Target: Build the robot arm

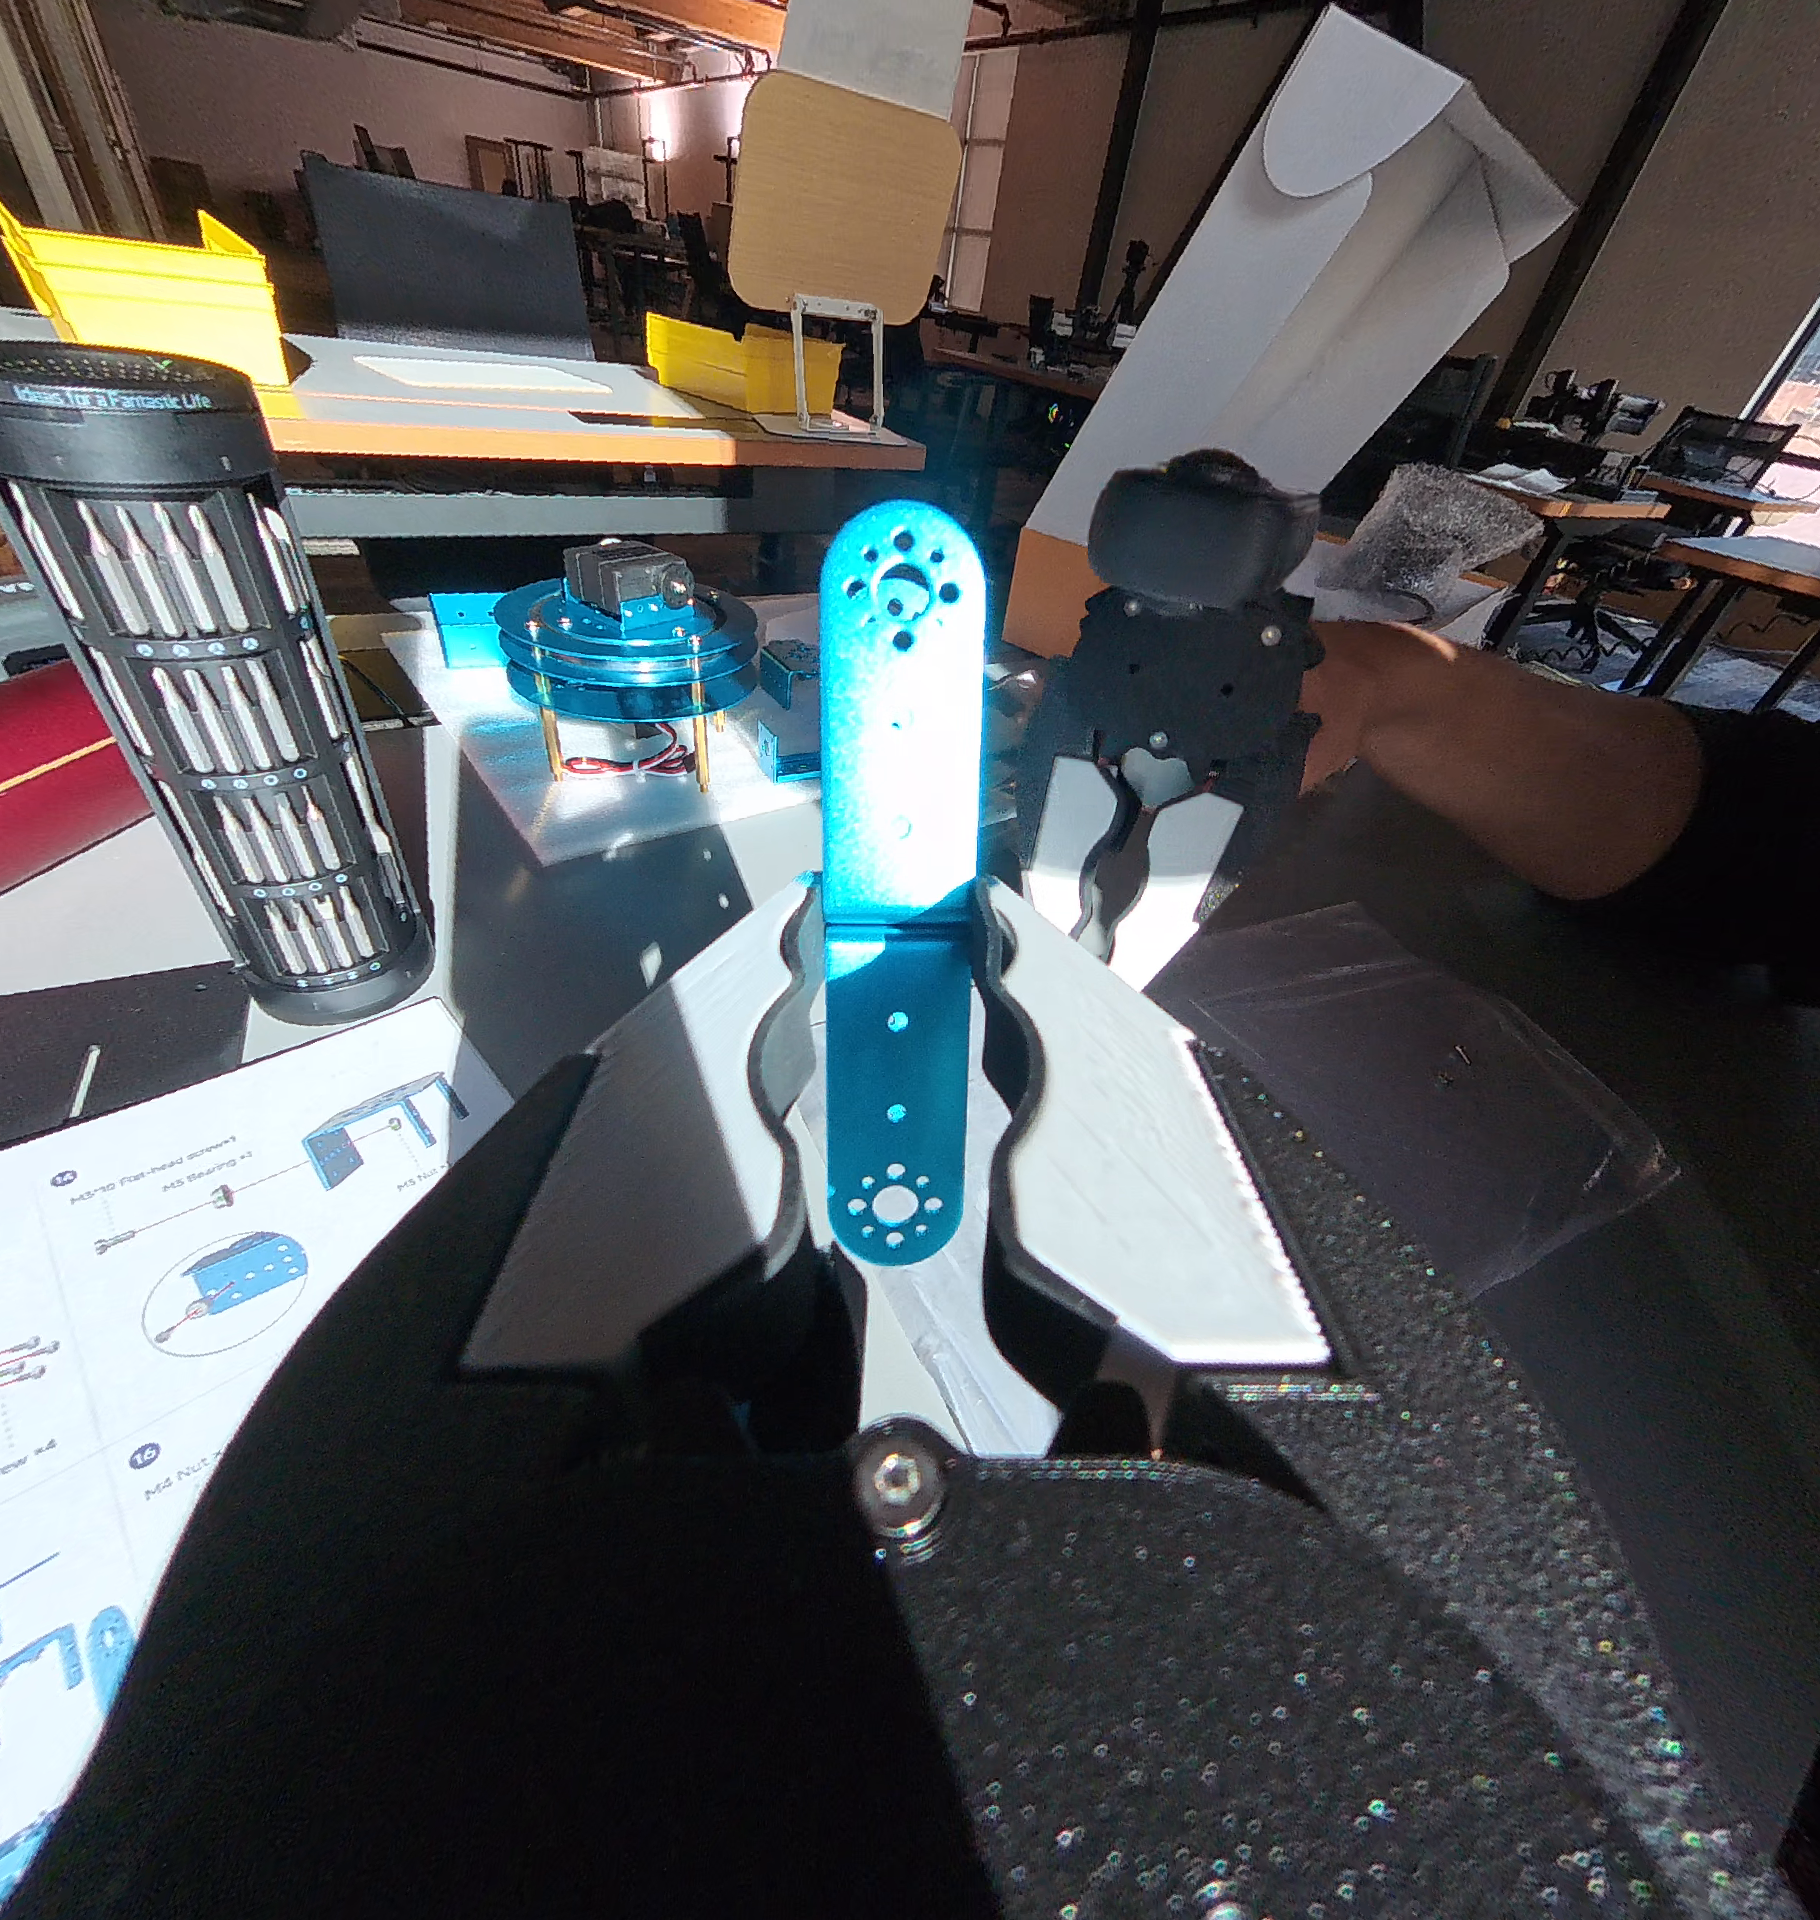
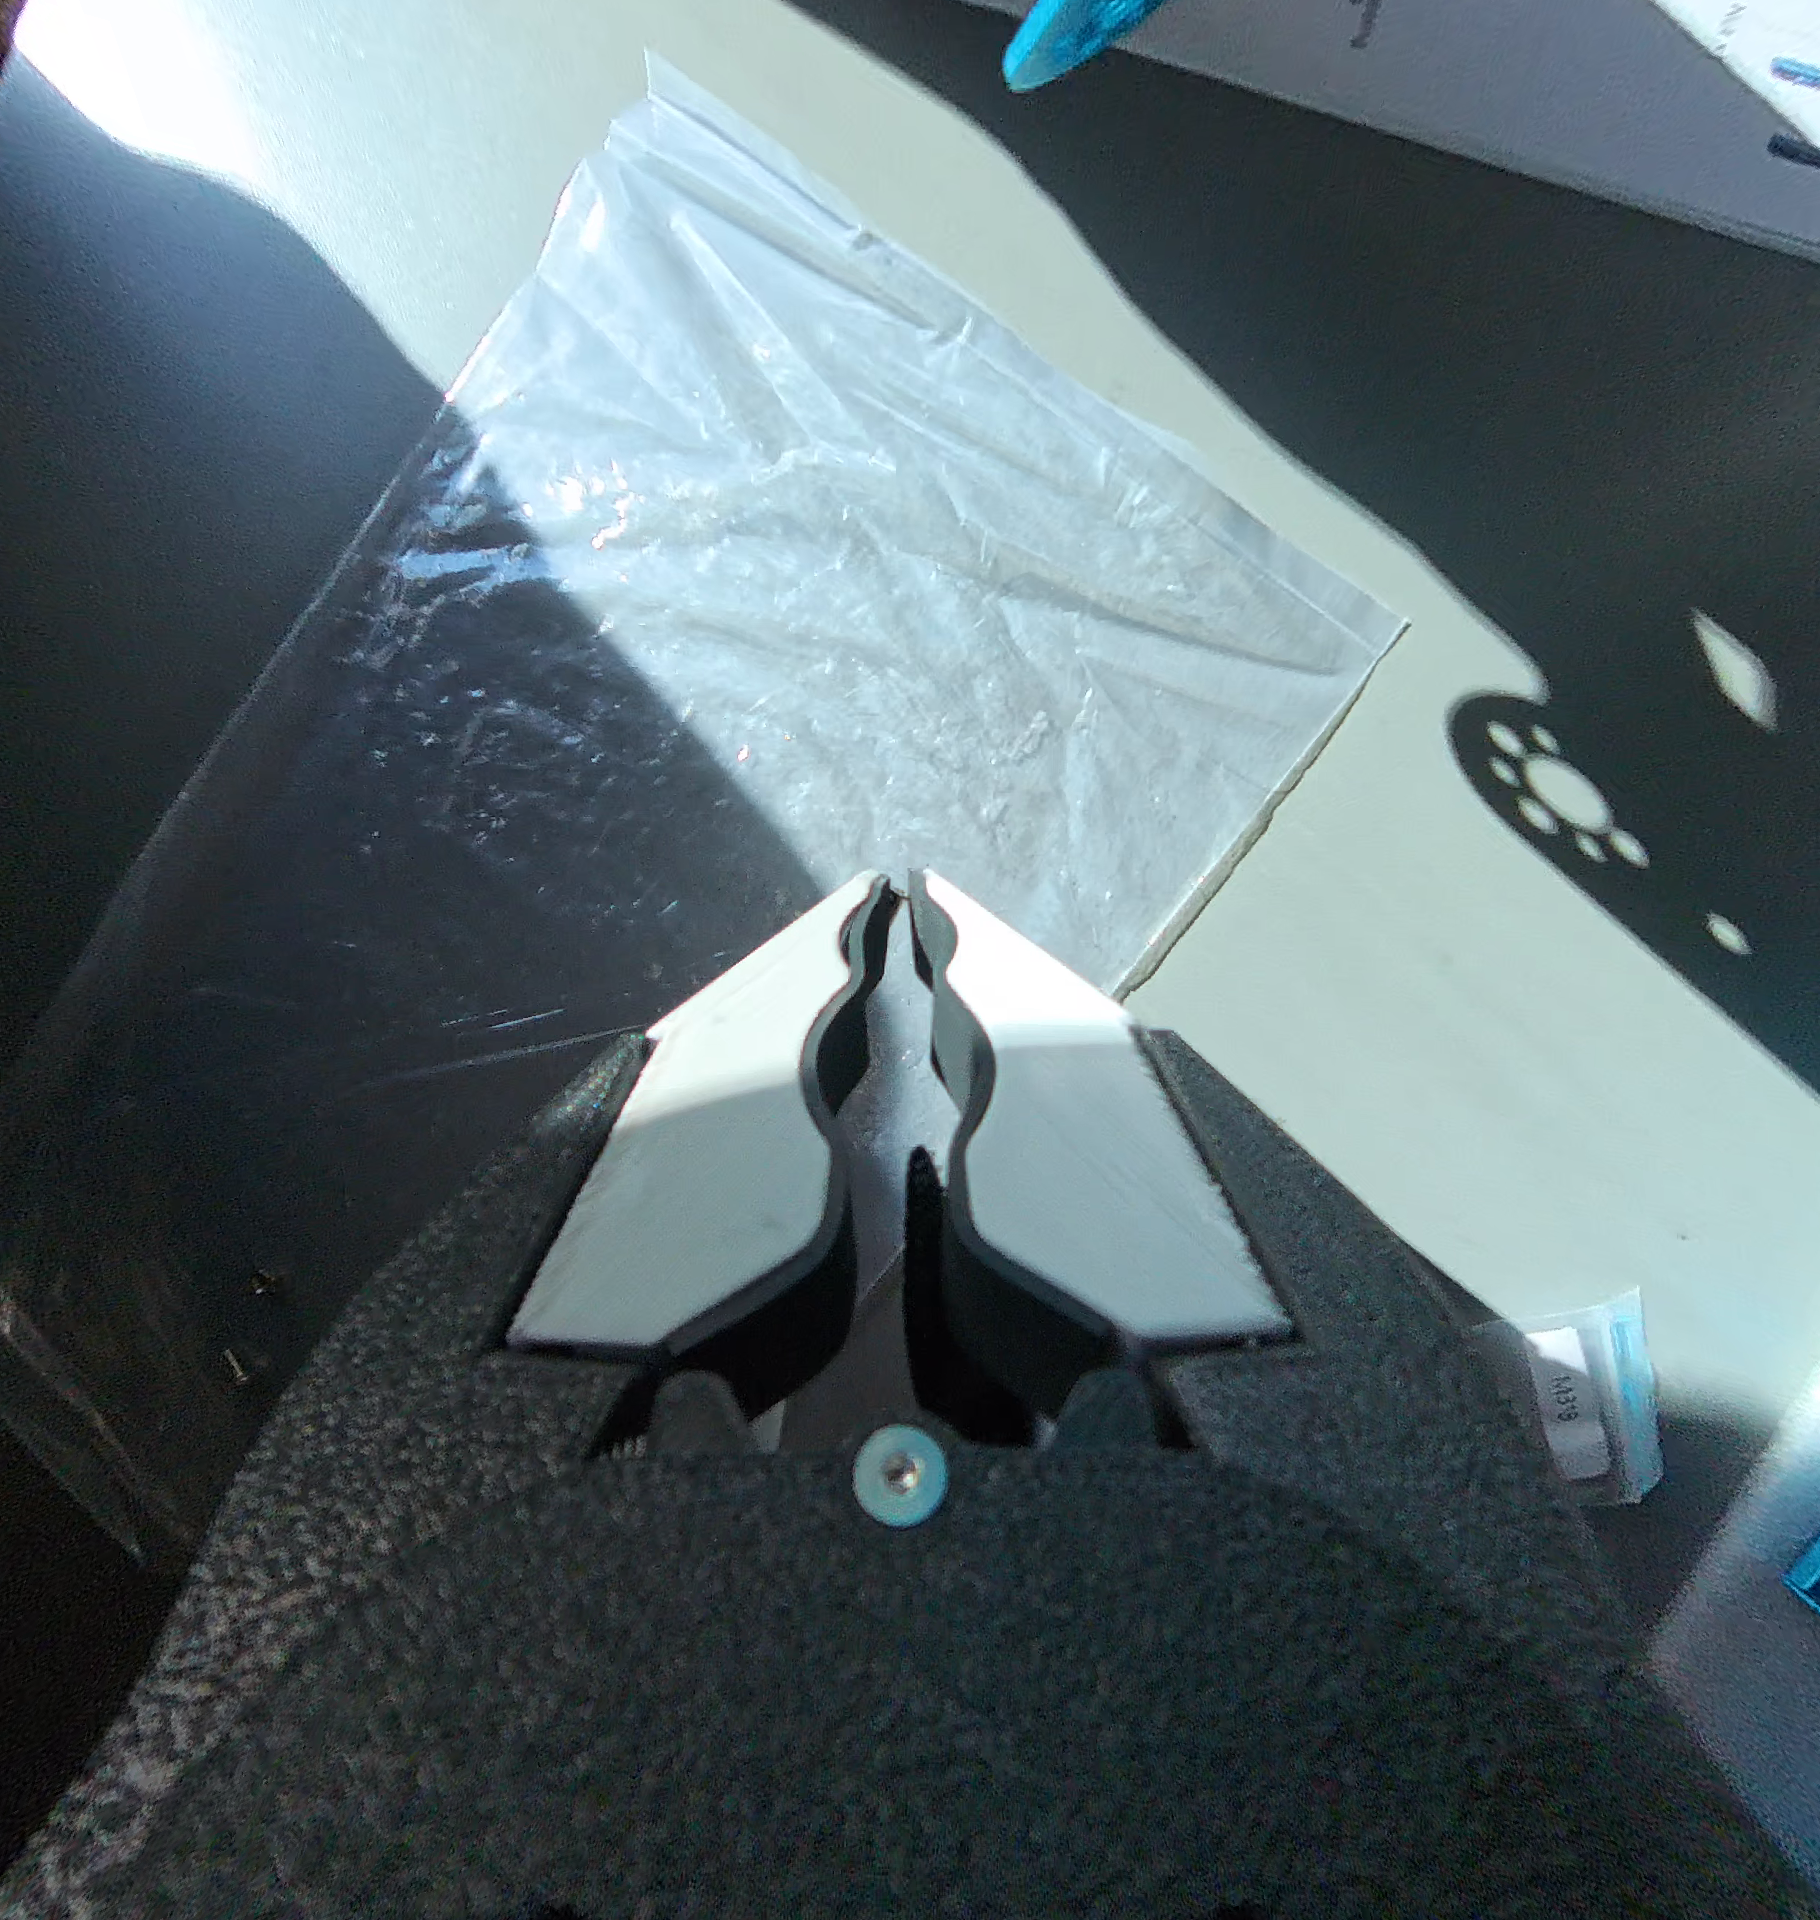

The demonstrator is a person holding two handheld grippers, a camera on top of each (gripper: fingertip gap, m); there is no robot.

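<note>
Left wrist view shows the left gripper [image 1: 898, 914] clenched on a blue metal bracket [image 1: 898, 748], a long flat strip bent at a right angle near its middle. The two fingers press the strip from both sides exactly at the bend. One half stands upright above the fingertips, with its rounded end and ring of holes pointing to the ceiling; the other half lies back between the fingers toward the camera, so the long axis runs first along the gripper and then turns up. To hold it well, I judge the grip must stay firm at the bend, since a thin smooth strip can swing between the pads. The right gripper [image 2: 904, 883] has its fingertips nearly together with nothing between them, and it hangs just over a clear plastic bag [image 2: 864, 561] lying flat on the bench [image 2: 1353, 1039]. Near the left gripper stand a round rack of screwdriver bits [image 1: 189, 675] and a printed instruction sheet [image 1: 158, 1247].
</note>
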